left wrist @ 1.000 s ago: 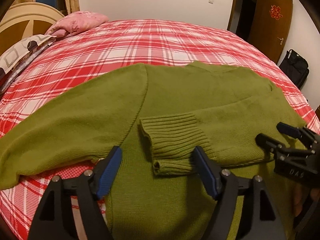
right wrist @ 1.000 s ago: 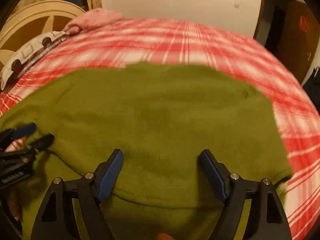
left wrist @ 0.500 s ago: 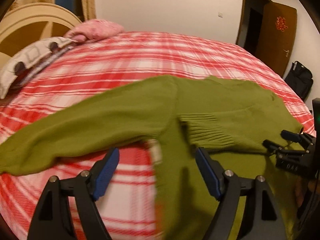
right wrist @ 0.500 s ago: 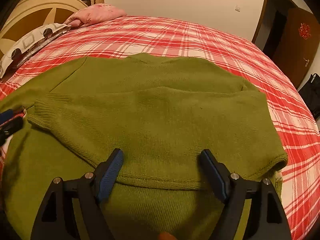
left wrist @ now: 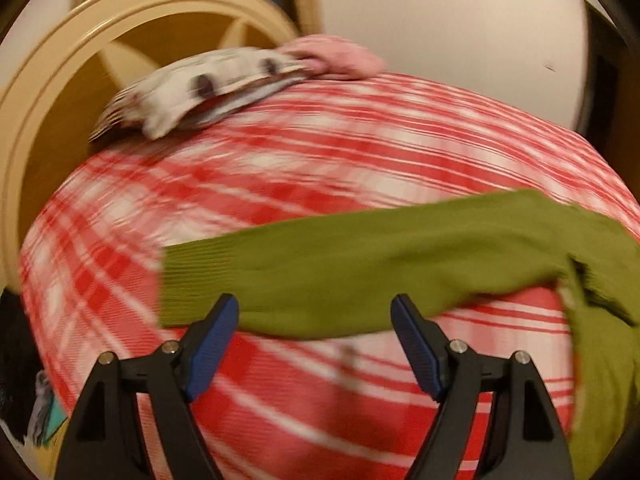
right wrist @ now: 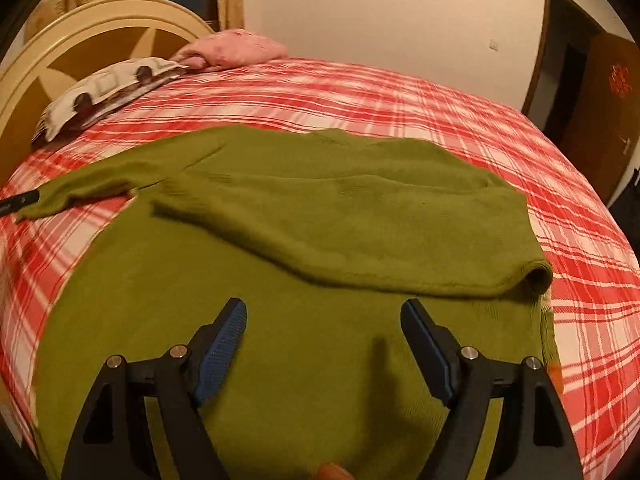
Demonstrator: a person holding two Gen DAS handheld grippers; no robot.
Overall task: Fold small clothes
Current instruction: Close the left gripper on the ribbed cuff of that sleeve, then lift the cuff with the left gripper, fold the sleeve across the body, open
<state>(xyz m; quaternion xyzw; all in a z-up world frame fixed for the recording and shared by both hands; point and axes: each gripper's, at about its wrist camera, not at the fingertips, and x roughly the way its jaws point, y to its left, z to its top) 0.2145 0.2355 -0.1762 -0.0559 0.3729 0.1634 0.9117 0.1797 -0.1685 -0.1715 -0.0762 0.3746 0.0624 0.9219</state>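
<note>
Evidently, folding was partly done. The olive-green knitted sweater (right wrist: 320, 240) lay flat on the red-and-white plaid bed (right wrist: 520, 128), one sleeve (right wrist: 360, 232) already laid across its body; the other sleeve (left wrist: 340, 272) lay outstretched, unfolded. The left hand-held gripper (left wrist: 316, 340) hung beside that sleeve's cuff, jaws wide, gripping nothing. The right hand-held gripper (right wrist: 324, 344) hovered wide and empty above the hem. Body folds remained.

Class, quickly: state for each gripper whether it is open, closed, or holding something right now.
Left gripper: open, jaws just widened slightly, holding nothing; olive-green knitted sweater's sleeve lies beyond.
Right gripper: open, empty above the sweater's body.
</note>
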